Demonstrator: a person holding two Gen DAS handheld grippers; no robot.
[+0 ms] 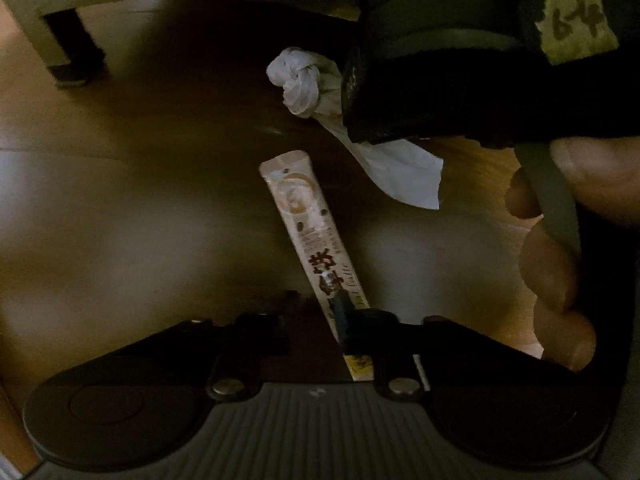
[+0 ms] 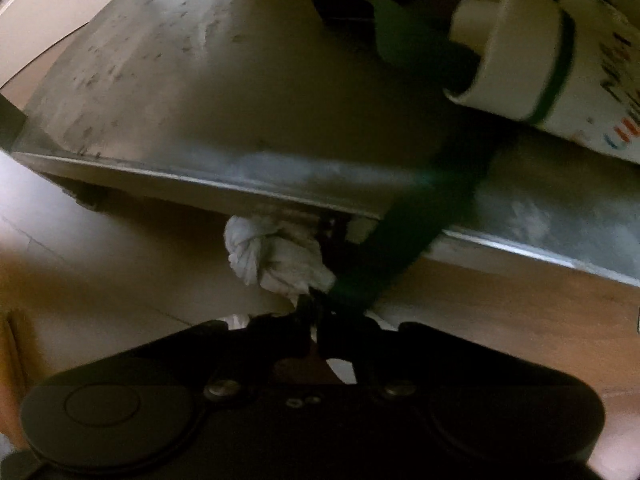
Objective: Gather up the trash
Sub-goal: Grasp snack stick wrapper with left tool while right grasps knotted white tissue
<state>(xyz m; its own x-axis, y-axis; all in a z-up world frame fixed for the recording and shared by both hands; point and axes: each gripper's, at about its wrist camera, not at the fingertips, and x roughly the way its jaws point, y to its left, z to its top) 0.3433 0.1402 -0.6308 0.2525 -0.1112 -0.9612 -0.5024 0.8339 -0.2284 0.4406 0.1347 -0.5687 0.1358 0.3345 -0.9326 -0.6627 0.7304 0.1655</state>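
Note:
A long pale drink-mix sachet [image 1: 300, 208] lies slanted on the wooden floor [image 1: 120, 208]. My left gripper [image 1: 348, 316] is shut on its near end, and the sachet runs on under the fingers. A crumpled white tissue [image 1: 298, 80] with a flat tail lies just beyond it. In the right wrist view the same tissue [image 2: 272, 252] sits at the tip of my right gripper [image 2: 316, 312], which is shut on its near edge. From the left wrist view the right gripper [image 1: 362, 124] comes down on the tissue from the upper right.
A low metal table [image 2: 180, 80] stands right behind the tissue, with its leg [image 1: 64, 48] at upper left. A white paper cup with a green band [image 2: 540, 52] is at upper right. A hand [image 1: 560, 248] holds a dark green strap [image 2: 404, 236].

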